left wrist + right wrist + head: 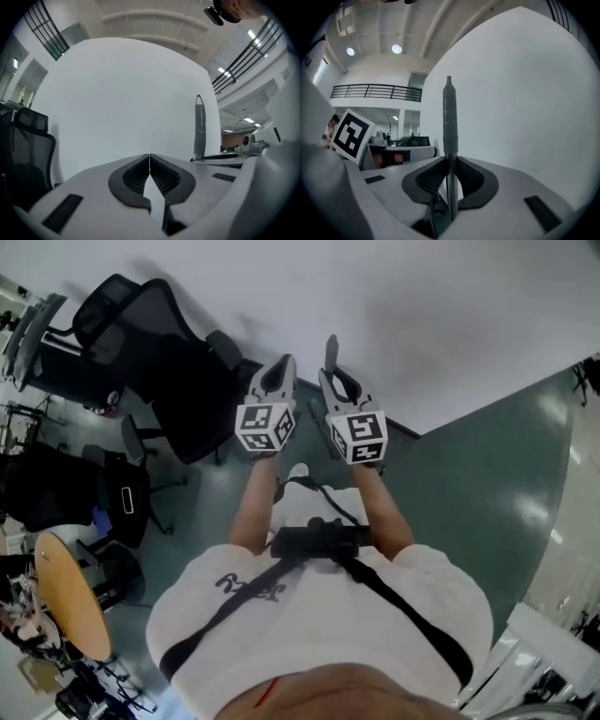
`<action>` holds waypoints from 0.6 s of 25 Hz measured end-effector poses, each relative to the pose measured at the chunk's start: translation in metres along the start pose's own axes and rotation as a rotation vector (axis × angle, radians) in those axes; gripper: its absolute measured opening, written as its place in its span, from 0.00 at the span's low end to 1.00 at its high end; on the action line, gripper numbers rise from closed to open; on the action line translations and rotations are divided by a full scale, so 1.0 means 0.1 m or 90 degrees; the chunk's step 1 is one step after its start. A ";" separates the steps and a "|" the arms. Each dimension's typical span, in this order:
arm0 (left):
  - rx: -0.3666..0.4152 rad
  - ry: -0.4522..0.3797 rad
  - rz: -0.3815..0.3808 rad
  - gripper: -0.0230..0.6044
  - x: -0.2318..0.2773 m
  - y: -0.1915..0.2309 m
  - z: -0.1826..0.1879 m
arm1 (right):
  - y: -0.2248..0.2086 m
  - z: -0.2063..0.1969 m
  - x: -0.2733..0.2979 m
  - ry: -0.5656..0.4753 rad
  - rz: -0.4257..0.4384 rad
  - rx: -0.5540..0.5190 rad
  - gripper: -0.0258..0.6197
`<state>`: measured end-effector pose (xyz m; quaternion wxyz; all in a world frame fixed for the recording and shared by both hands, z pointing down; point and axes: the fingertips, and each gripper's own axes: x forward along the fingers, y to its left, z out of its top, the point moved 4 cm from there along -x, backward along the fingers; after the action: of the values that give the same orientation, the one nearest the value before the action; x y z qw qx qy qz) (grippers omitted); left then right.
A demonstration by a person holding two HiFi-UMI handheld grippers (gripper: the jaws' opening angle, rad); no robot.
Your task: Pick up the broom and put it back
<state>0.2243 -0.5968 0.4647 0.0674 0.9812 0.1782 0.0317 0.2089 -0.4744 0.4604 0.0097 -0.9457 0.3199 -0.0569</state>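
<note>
The right gripper [449, 164] has its jaws clamped on the upright grey broom handle [450, 117], while the left gripper [149, 161] just beside it has jaws pressed together on nothing, facing a white wall [122, 103].

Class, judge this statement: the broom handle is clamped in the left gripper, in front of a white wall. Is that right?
No. The right gripper clamps the broom handle, as the right gripper view shows; the white wall stands.
</note>
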 end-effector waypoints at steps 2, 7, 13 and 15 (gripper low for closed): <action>-0.002 0.017 -0.061 0.06 0.31 -0.08 -0.03 | -0.24 -0.04 0.00 0.008 -0.055 0.003 0.18; 0.001 0.038 -0.176 0.06 0.84 -0.16 -0.04 | -0.69 -0.17 -0.01 0.027 -0.170 0.014 0.18; -0.025 0.073 -0.253 0.06 1.16 -0.22 -0.28 | -1.08 -0.56 -0.12 0.083 -0.264 0.012 0.18; -0.035 0.095 -0.269 0.06 1.24 -0.28 -0.42 | -1.21 -0.75 -0.17 0.106 -0.281 0.028 0.18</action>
<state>0.3269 -0.5220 0.5070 0.0857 0.9147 0.3836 0.0941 0.2599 -0.3666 0.5394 -0.0088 -0.9843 0.1040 -0.1421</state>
